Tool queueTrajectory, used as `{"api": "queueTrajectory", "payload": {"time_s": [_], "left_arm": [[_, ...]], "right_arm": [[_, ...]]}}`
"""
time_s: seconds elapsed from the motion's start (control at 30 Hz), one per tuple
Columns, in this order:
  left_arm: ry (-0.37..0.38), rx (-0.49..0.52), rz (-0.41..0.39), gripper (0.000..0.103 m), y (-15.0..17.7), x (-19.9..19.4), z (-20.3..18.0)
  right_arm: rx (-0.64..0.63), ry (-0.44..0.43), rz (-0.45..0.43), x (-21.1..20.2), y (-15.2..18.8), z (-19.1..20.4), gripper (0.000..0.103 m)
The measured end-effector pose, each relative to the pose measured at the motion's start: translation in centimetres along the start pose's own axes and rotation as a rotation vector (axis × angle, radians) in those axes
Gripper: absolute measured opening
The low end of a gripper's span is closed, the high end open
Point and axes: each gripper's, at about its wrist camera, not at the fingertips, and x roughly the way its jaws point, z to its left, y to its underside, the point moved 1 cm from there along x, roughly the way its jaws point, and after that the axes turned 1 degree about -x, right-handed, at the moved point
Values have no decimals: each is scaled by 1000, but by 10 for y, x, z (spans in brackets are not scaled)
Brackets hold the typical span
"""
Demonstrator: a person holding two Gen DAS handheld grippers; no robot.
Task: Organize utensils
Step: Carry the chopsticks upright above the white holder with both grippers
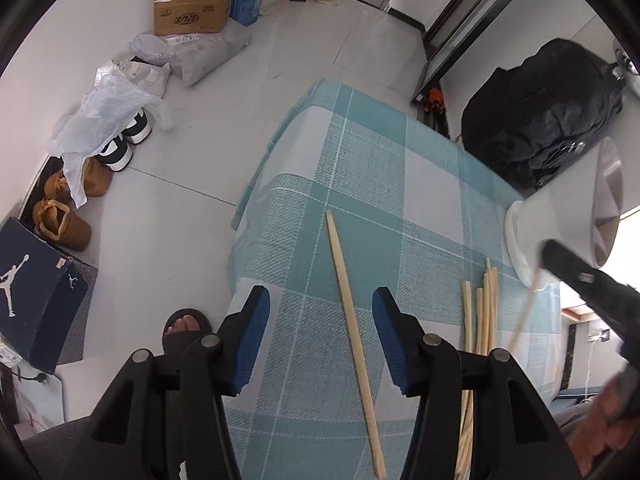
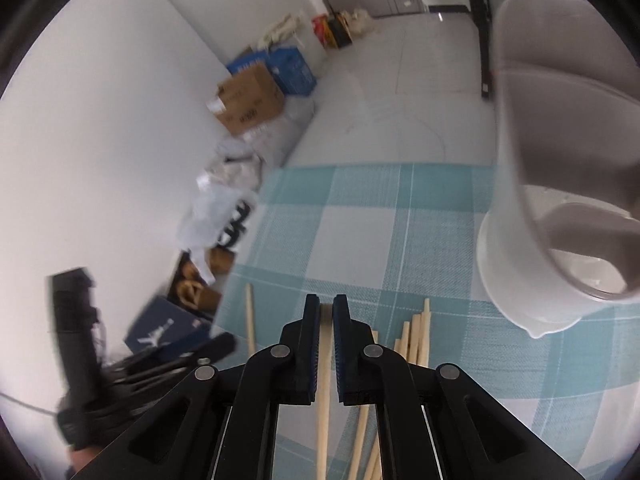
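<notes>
Left wrist view looked steeply down onto a table under a teal-and-white checked cloth [image 1: 360, 160]. The left gripper [image 1: 320, 340] was angled down over the cloth with its blue-padded jaws standing apart, and a single wooden chopstick [image 1: 352, 332] lay flat on the cloth between them, touched by neither pad. Just right of it lay a loose bundle of chopsticks [image 1: 482, 312], their tips fanned toward a white utensil holder [image 1: 560, 224] that stood on the cloth at the right edge. The right gripper [image 1: 568, 268] reached in from the right, blurred, in front of the holder's base, with a chopstick trailing below it. A sandalled foot [image 1: 186, 330] showed on the floor beside the table.

From the right wrist view, the right gripper [image 2: 326, 312] pointed downward with its jaws closed on one held chopstick [image 2: 323, 400], which ran lengthways between the pads. The bundle [image 2: 416, 336] lay just right of the fingers, the single chopstick [image 2: 250, 324] just left. The utensil holder [image 2: 528, 184] loomed at upper right, near but apart from the gripper. The left gripper [image 2: 216, 346] appeared blurred at lower left.

Along the far wall sat cardboard boxes [image 1: 192, 6], plastic bags [image 1: 108, 116], shoes [image 1: 66, 216] and a dark shoebox [image 1: 36, 292]; a black backpack [image 1: 544, 112] sat beyond the table.
</notes>
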Motion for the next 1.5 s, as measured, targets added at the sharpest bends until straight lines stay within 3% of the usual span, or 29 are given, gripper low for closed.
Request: {"api": "queueTrajectory", "payload": {"time_s": [0.3,0.37,0.4,0.5,0.6,0.77,0.83,1.0,1.5], "left_arm": [[-198,108,-35,45,-10,16,-33],[-247,151,-48,10,-8,17,-40],[-244,160,-45,5,-7,17,-42],[-218,160,-46,1,-8,18,-44],[-110,113,-39,1,-10,17,-46],[0,104,-234,1,-6,-25,-58],[14,142,-316,1,2,-47,-68],[71,209,-412,1,23,-85,-86],[173,289,-530,1,31,-132,-123]], "right_arm": [[-29,-70,-143,-66,9,-25,6],[-25,-78,-154,-76,10,-32,6],[-25,-82,-166,-81,11,-35,6],[-36,-80,-191,-89,12,-39,6],[-32,-77,-218,-97,13,-46,6],[-7,-76,-275,-119,19,-61,6],[-3,-79,-294,-126,22,-63,6],[-15,-70,-331,-138,30,-59,6],[-63,-22,-432,-166,37,-35,6]]}}
